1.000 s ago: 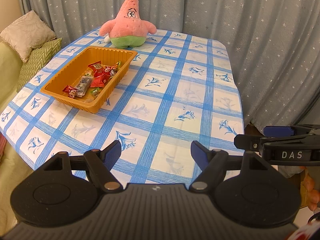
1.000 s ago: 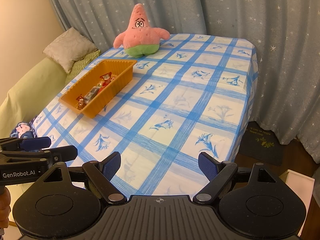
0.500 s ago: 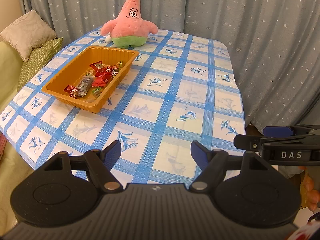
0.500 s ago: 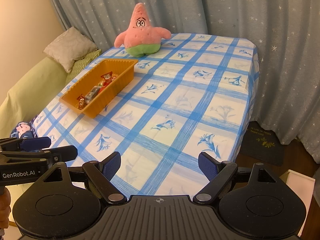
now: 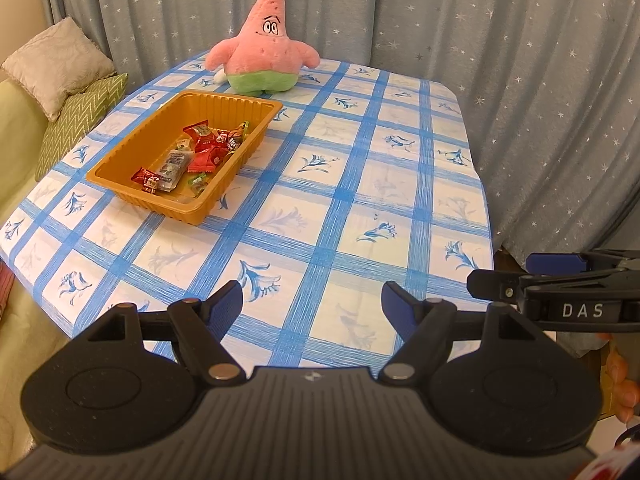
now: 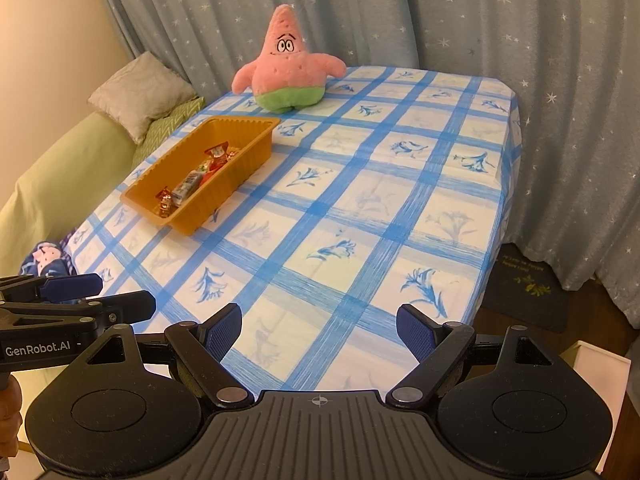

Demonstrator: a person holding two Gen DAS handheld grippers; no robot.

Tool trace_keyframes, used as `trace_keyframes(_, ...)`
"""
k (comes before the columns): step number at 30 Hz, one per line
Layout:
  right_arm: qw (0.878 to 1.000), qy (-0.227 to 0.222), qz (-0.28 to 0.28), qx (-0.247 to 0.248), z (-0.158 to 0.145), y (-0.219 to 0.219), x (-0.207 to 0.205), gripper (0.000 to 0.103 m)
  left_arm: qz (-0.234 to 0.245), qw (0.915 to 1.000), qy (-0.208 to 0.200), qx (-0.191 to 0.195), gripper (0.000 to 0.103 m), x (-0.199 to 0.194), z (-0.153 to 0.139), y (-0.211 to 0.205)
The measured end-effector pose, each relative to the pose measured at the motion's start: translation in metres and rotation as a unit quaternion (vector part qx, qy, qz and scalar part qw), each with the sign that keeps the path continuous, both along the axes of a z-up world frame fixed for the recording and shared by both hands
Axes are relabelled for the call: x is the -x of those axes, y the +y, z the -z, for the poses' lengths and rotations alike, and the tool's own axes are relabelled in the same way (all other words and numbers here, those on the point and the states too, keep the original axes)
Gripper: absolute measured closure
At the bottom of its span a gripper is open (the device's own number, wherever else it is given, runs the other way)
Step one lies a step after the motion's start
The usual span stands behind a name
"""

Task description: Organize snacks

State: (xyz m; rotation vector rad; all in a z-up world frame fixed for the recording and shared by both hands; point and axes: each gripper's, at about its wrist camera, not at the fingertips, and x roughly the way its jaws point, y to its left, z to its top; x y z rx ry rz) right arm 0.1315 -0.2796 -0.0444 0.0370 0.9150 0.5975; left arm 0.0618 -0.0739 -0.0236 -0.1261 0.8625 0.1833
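An orange plastic tray [image 5: 120, 174] [image 6: 244, 172] sits on the left half of the table and holds several wrapped snacks [image 5: 200, 148] [image 6: 192, 184], red and silver packets among them. My left gripper [image 5: 312, 304] hovers over the near table edge, open, nothing between its blue pads. My right gripper [image 6: 319, 330] hangs beside it to the right, also open and empty. Each gripper shows at the edge of the other's view: the right one [image 5: 560, 280], the left one [image 6: 64, 296]. Both stay well short of the tray.
A blue-checked cloth covers the table [image 5: 360, 184]. A pink star plush [image 5: 264, 48] [image 6: 288, 64] sits at the far end behind the tray. A sofa with cushions [image 5: 60, 68] lies left, curtains behind, a dark mat [image 6: 520, 284] and a white box [image 6: 600, 376] on the floor right.
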Motion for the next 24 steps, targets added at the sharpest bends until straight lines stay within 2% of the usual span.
trace_keyframes(24, 1.0, 0.001, 0.0, 0.001, -0.0009, 0.004, 0.0007, 0.019, -0.002, 1.0, 0.0, 0.002, 0.028, -0.0005, 0.0018, 0.0067)
